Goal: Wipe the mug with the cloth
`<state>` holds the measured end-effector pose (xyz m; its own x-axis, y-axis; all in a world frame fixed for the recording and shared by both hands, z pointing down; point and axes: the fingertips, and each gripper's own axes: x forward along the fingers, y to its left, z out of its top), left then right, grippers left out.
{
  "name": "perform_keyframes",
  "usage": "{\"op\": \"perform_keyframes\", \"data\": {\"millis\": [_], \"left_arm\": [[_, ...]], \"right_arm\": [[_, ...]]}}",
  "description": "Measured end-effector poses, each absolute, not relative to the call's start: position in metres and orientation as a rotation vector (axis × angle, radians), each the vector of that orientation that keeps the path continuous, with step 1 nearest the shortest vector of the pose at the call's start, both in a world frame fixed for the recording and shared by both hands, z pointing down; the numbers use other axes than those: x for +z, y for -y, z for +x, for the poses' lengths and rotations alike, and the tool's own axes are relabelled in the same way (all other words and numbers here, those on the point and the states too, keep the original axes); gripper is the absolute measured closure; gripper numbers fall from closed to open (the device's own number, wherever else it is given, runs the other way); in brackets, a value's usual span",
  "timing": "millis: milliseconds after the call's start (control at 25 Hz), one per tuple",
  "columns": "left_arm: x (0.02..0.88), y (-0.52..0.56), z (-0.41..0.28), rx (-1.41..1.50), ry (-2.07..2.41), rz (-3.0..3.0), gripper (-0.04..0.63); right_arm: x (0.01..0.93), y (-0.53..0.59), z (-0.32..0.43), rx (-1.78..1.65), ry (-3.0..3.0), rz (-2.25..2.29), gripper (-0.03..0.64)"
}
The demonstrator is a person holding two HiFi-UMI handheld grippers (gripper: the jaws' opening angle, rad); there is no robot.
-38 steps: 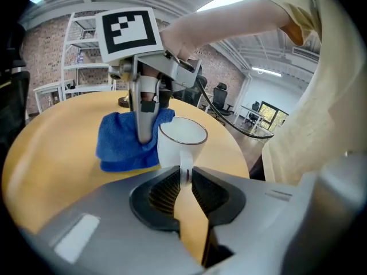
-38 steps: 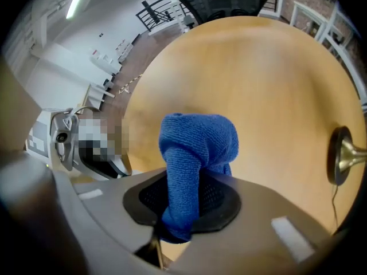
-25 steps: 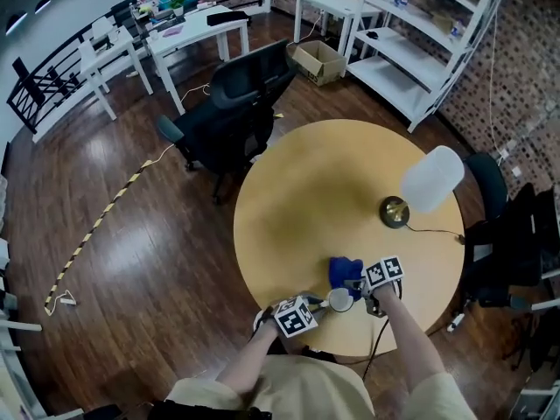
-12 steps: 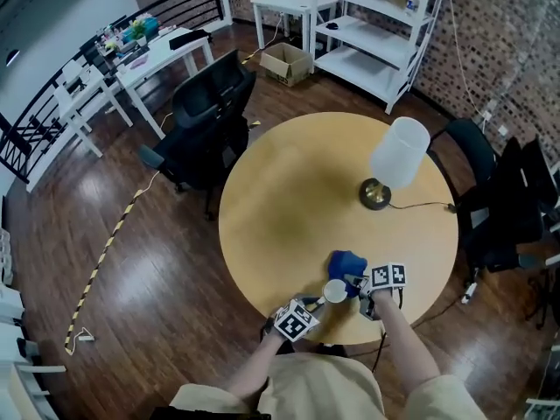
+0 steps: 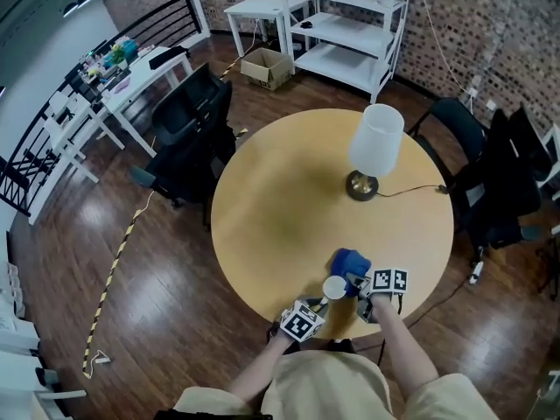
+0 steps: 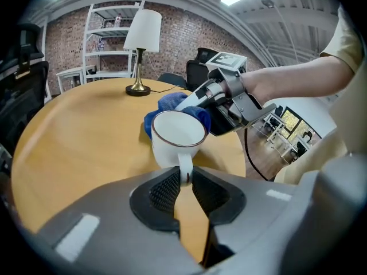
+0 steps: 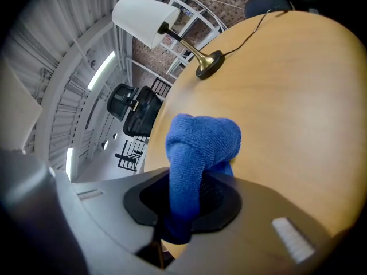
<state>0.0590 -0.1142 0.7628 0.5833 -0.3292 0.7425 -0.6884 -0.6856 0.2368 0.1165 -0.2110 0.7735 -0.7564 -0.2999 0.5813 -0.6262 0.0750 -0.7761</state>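
Far left in the head view, a white side desk (image 5: 131,70) with clutter on it stands by a black railing. Right of it is 1 black office chair (image 5: 188,134), pulled up to the round wooden desk (image 5: 289,208).

The left gripper (image 5: 320,304) is at the near edge of the desk. In the left gripper view its fingers (image 6: 165,189) are nearly together, clamped on the handle (image 6: 184,169) of the white mug (image 6: 178,137). The mug has a dark rim, its mouth faces up and it tips slightly toward the camera. The gripper body hides its base, so I can't tell whether it touches the desk. In the head view the mug is just ahead of the left marker cube, over the near part of the desk.

The blue cloth (image 5: 349,262) is just right of the mug and a bit behind it. In the left gripper view it is bunched against the mug's far right side at the rim and looks to be touching.

The right gripper (image 5: 357,283) is right of the mug, marker cube up, pointing in toward the mug. In the right gripper view its fingers (image 7: 221,196) are closed tight on a fold of the cloth, and the rest bulges out past the tips in a rounded wad above the desk.

Further back and right is 1 lamp (image 5: 374,143) with a white shade and a brass base, its cord running off to the right. A white shelf unit (image 5: 350,24) stands behind, with dark chairs (image 5: 499,182) at far right.
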Motion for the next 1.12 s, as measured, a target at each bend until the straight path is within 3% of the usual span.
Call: {"op": "perform_keyframes", "data": {"millis": [600, 1120], "left_arm": [[0.766, 0.119, 0.087, 0.808, 0.752, 2.213, 0.551], [0.766, 0.134, 0.074, 0.828, 0.728, 2.234, 0.551]], "right_arm": [[0.778, 0.179, 0.108, 1.871, 2.083, 0.895, 0.545], [0.771, 0.155, 0.082, 1.846, 2.042, 0.564, 0.545]]}}
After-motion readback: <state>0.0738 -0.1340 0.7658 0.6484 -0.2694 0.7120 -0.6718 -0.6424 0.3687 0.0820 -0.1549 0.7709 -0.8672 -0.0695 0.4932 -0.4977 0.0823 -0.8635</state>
